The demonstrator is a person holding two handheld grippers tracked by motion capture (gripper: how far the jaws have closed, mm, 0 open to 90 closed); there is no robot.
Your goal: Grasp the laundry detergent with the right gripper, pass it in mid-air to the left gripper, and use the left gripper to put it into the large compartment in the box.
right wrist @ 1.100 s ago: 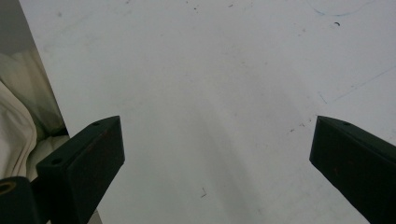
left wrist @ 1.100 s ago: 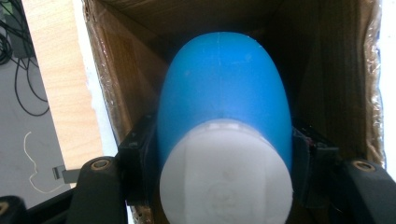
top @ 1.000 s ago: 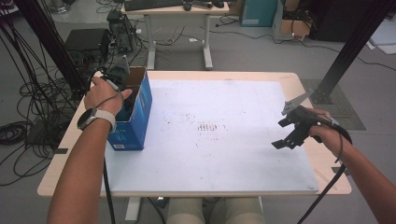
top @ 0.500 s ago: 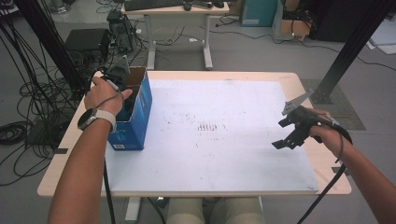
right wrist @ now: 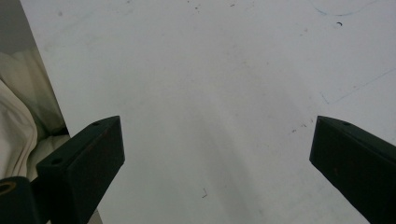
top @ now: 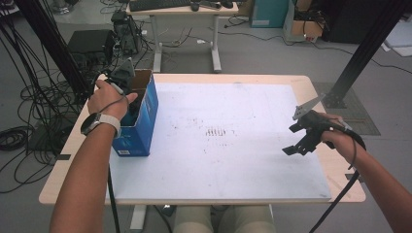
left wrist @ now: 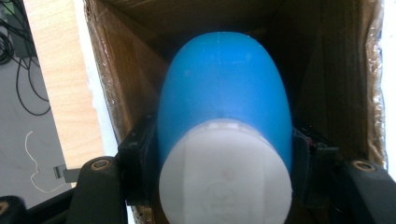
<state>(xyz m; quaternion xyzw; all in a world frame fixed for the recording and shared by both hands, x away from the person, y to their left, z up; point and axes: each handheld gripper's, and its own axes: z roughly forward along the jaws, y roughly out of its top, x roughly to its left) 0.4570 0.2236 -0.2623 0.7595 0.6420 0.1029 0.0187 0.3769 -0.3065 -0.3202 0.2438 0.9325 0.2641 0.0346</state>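
Two claws are showing: the left claw [left wrist: 224, 158] is gripping a blue plastic bottle with a white cap [left wrist: 224, 116] inside the open blue cardboard box [top: 145, 114] at the worktop's [top: 218, 165] left edge, unchanged from a second ago. Right claw [top: 302, 138] is hovering, jaws apart, empty. Lift-out is judged pending.

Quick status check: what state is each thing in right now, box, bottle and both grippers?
Cardboard box: upright at the table's left edge, top open.
Blue bottle: inside the box, white cap on, clamped at the neck end.
Left gripper: reaching into the box, shut on the bottle.
Right gripper: open, holding nothing, over the white mat.
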